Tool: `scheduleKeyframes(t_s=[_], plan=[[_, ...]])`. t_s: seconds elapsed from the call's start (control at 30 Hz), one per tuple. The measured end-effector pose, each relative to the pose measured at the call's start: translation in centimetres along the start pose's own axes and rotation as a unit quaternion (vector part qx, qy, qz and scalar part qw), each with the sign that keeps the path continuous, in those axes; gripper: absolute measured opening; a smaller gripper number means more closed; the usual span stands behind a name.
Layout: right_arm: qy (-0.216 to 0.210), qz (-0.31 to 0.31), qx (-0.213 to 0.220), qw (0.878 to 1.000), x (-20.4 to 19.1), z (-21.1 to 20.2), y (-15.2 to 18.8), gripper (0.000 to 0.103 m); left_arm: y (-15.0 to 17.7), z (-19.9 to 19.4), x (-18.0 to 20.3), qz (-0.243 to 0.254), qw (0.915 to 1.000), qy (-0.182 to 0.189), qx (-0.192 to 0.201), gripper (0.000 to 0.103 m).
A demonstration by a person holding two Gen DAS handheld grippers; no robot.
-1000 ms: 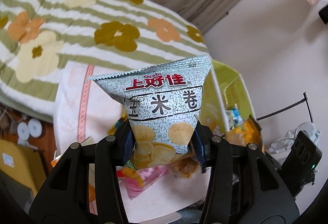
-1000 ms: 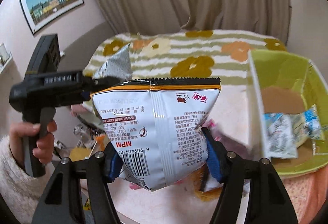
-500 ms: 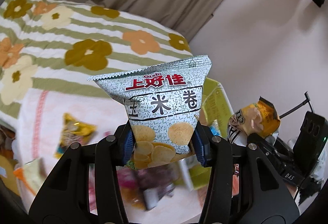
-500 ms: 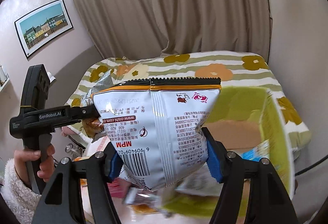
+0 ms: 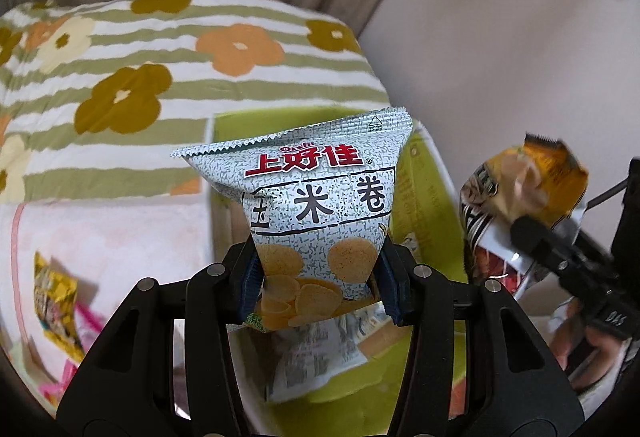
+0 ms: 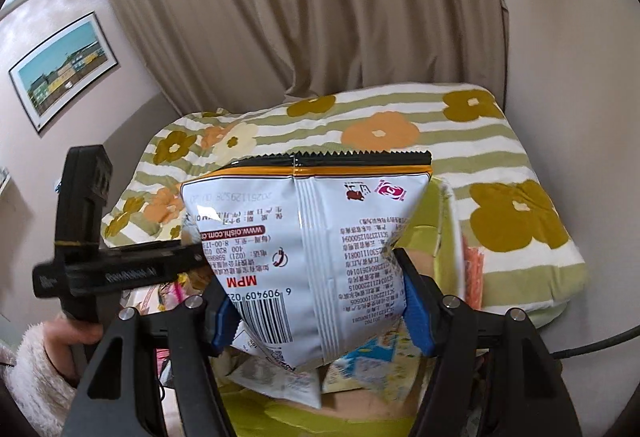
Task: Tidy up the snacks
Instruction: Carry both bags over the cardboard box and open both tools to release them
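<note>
Green box (image 5: 424,173) largely hidden behind gripped speckled snack bag (image 5: 320,213)

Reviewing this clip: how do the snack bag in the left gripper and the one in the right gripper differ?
The left gripper's bag is grey-speckled and shows its printed front with red lettering and chip pictures; the right gripper's bag is white with an orange band, showing its back seam and barcode. The left gripper's bag looks narrower where clamped, the right gripper's bag wider. Both are sealed, upright, pinched near the bottom, over the green box.
</note>
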State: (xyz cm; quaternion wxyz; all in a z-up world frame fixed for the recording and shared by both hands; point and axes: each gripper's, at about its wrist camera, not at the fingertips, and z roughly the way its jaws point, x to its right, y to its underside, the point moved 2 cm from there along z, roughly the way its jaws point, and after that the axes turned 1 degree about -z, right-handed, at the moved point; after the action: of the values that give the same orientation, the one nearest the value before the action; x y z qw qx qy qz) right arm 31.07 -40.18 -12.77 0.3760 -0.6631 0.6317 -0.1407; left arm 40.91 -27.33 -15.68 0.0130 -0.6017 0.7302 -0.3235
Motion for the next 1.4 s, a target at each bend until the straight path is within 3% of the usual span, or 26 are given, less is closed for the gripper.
scheduleKeyframes(t_s=[0.27, 0.33, 0.37, 0.4, 0.63, 1.17, 1.2, 1.3, 1.4], plan=[[0.013, 0.042, -0.018, 0.999, 2.8, 2.0, -0.1, 0.063, -1.3, 5.2, 1.8, 0.051, 0.9977, -0.026, -0.036, 0.046], [0.018, 0.050, -0.021, 0.998, 3.3, 2.5, -0.3, 0.063, -1.3, 5.8, 2.3, 0.069, 0.9967, -0.022, -0.037, 0.061], [0.020, 0.055, -0.022, 0.998, 3.5, 2.7, -0.3, 0.063, -1.3, 6.1, 2.5, 0.080, 0.9954, -0.036, -0.039, 0.087], [0.021, 0.061, -0.023, 0.998, 3.7, 2.9, -0.4, 0.063, -1.2, 6.3, 2.7, 0.089, 0.9941, -0.048, -0.039, 0.101], [0.036, 0.073, -0.040, 0.996, 4.2, 3.9, -0.3, 0.063, -0.6, 5.5, 2.9, 0.112, 0.9913, -0.063, -0.031, 0.102], [0.050, 0.046, -0.098, 0.993, 2.8, 7.9, 0.0, 0.065, 0.9, 3.3, 0.0, 0.084, 0.9923, -0.085, -0.034, 0.102], [0.049, 0.045, -0.103, 0.992, 2.8, 8.2, 0.2, 0.068, 1.1, 3.2, 0.0, 0.084, 0.9921, -0.087, -0.033, 0.102], [0.043, 0.051, -0.101, 0.993, 2.7, 8.3, 0.5, 0.094, 1.4, 2.8, -0.1, 0.078, 0.9926, -0.088, -0.031, 0.102], [0.038, 0.058, -0.076, 0.995, 2.6, 7.3, 0.7, 0.100, 1.8, 2.2, -0.1, 0.074, 0.9931, -0.086, -0.028, 0.102]])
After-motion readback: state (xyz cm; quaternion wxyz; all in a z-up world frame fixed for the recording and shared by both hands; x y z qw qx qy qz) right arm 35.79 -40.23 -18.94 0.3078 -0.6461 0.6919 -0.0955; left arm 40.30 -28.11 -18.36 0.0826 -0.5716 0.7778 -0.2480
